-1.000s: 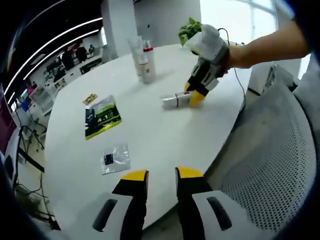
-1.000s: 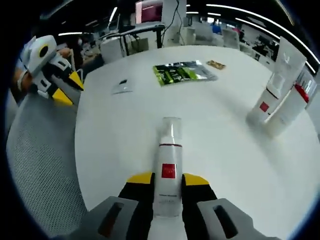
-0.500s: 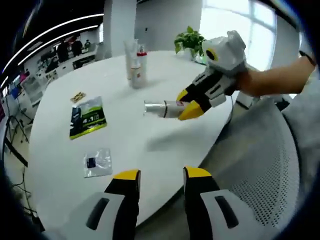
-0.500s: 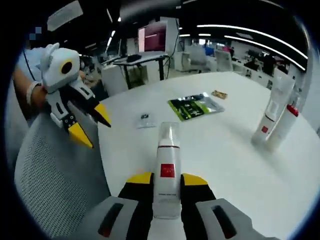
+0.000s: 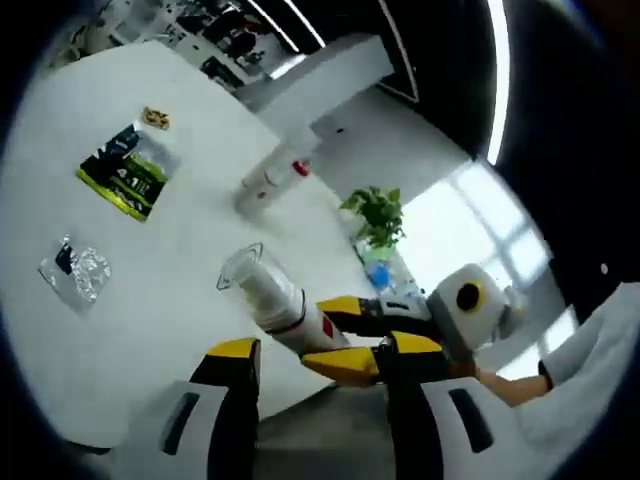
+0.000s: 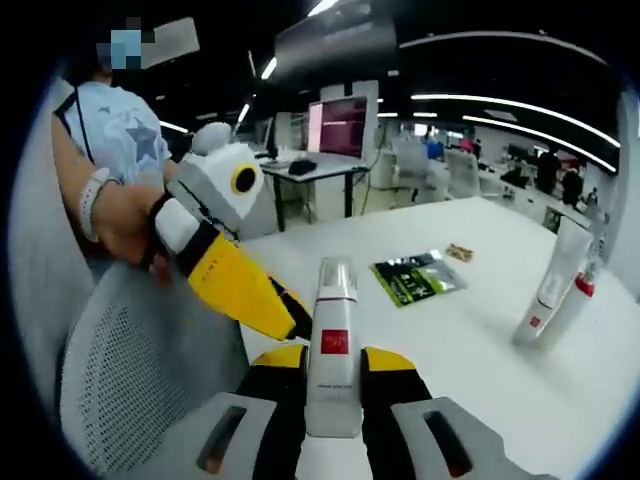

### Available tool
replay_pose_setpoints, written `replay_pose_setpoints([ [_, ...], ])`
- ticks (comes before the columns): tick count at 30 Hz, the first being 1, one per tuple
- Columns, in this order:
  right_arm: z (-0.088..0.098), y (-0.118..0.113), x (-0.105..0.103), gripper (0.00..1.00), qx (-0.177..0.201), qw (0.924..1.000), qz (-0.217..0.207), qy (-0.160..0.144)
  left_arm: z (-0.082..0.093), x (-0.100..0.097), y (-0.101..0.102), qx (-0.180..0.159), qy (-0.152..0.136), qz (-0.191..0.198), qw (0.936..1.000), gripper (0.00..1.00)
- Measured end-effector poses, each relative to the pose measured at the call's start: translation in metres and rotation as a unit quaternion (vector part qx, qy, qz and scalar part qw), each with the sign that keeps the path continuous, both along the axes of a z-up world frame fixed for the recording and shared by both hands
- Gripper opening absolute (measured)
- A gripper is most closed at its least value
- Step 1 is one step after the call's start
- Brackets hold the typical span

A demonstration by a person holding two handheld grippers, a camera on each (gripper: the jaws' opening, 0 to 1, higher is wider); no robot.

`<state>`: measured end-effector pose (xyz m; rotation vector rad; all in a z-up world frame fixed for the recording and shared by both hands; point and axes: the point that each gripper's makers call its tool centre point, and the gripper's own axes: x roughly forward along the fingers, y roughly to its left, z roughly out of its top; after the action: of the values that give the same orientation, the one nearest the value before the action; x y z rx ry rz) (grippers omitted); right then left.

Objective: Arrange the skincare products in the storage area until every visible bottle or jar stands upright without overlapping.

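Open-plan office, desks (image 6: 305,170), monitor (image 6: 335,125)

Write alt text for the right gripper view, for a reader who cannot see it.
The right tongs are shut on a white pump bottle with a red square label, held above a white table. The left tongs reach in from the left, tips at the bottle's side. Farther back lie a green packet and two upright white tubes.
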<state>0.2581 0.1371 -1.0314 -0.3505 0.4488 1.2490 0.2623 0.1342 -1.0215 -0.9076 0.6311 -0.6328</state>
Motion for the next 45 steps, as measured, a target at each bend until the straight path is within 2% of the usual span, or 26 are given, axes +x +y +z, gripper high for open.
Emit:
replay_pose_setpoints([
  [3,0.007,0.003,-0.002,0.13,0.006,0.9999,0.004,-0.012,-0.007,-0.003,-0.004,-0.006,0.008,-0.011,0.9999,0.29],
  [4,0.008,0.004,-0.002,0.13,0.009,0.9999,0.005,-0.011,-0.007,-0.004,-0.004,-0.009,0.004,-0.012,0.9999,0.29],
  [5,0.009,0.008,-0.005,0.13,0.009,0.9998,0.012,-0.014,-0.003,-0.005,-0.002,-0.046,0.019,0.000,0.9988,0.28],
  [8,0.010,0.013,-0.008,0.13,0.013,0.9995,0.022,-0.019,-0.007,-0.002,0.011,-0.036,0.015,0.012,0.9992,0.20],
  [10,0.010,0.017,-0.007,0.13,0.014,0.9995,0.024,-0.017,-0.005,-0.001,0.014,-0.050,0.017,0.018,0.9984,0.19],
  [12,0.008,0.020,-0.007,0.14,0.013,0.9995,0.026,-0.014,-0.003,-0.001,0.017,-0.041,0.011,0.021,0.9989,0.18],
  [14,0.003,0.019,-0.008,0.14,-0.006,0.9992,0.035,-0.021,-0.002,-0.003,0.018,-0.040,0.006,0.020,0.9990,0.15],
  [16,0.002,0.020,-0.011,0.14,-0.004,0.9988,0.045,-0.018,-0.010,-0.005,0.023,0.022,-0.014,0.010,0.9996,0.14],
  [18,0.004,0.021,-0.014,0.16,0.005,0.9988,0.048,-0.006,-0.014,-0.003,0.025,0.061,-0.021,0.013,0.9978,0.14],
  [19,0.006,0.022,-0.014,0.18,0.015,0.9989,0.045,0.006,-0.011,-0.004,0.020,0.056,-0.026,0.006,0.9981,0.14],
  [21,0.005,0.021,-0.017,0.22,0.016,0.9984,0.048,0.026,-0.014,-0.003,0.022,0.072,-0.028,0.006,0.9970,0.14],
  [22,0.004,0.021,-0.019,0.23,0.019,0.9979,0.049,0.038,-0.017,-0.003,0.024,0.088,-0.028,0.007,0.9957,0.14],
  [23,0.004,0.020,-0.021,0.24,0.035,0.9958,0.045,0.072,-0.020,-0.003,0.026,0.104,-0.025,0.008,0.9942,0.14],
  [25,0.006,0.016,-0.021,0.21,0.051,0.9932,0.039,0.098,-0.022,-0.002,0.031,0.128,-0.030,0.015,0.9912,0.14],
  [28,0.005,0.004,-0.017,0.09,0.053,0.9917,0.030,0.113,-0.026,-0.003,0.033,0.164,-0.025,0.014,0.9861,0.14],
  [29,0.008,0.002,-0.013,0.10,0.063,0.9912,0.016,0.115,-0.029,-0.004,0.033,0.176,-0.018,0.011,0.9842,0.14],
  [31,0.010,0.003,-0.009,0.17,0.076,0.9882,-0.003,0.133,-0.032,-0.004,0.033,0.200,-0.026,0.003,0.9795,0.14],
  [33,0.014,0.007,-0.004,0.18,0.082,0.9878,-0.011,0.132,-0.034,-0.006,0.030,0.211,-0.025,-0.007,0.9771,0.14],
  [34,0.014,0.010,0.000,0.18,0.085,0.9860,-0.025,0.141,-0.035,-0.008,0.027,0.219,-0.027,-0.019,0.9753,0.14],
  [36,0.013,0.021,-0.004,0.19,0.089,0.9800,-0.022,0.177,-0.038,-0.011,0.023,0.232,-0.026,-0.033,0.9717,0.14],
  [39,0.005,0.031,-0.010,0.25,0.072,0.9786,-0.015,0.192,-0.040,-0.013,0.018,0.250,-0.031,-0.051,0.9666,0.14],
  [41,-0.004,0.034,-0.007,0.20,0.049,0.9820,-0.020,0.181,-0.043,-0.018,0.012,0.253,-0.025,-0.072,0.9646,0.14],
  [43,-0.014,0.034,-0.015,0.17,0.023,0.9758,-0.015,0.217,-0.052,-0.020,0.017,0.298,-0.019,-0.082,0.9509,0.14],
  [44,-0.019,0.033,-0.017,0.17,0.014,0.9705,-0.024,0.240,-0.056,-0.022,0.019,0.306,-0.010,-0.086,0.9481,0.14],
  [45,-0.023,0.032,-0.018,0.17,0.005,0.9671,-0.025,0.253,-0.056,-0.022,0.018,0.303,-0.009,-0.084,0.9492,0.14],
])
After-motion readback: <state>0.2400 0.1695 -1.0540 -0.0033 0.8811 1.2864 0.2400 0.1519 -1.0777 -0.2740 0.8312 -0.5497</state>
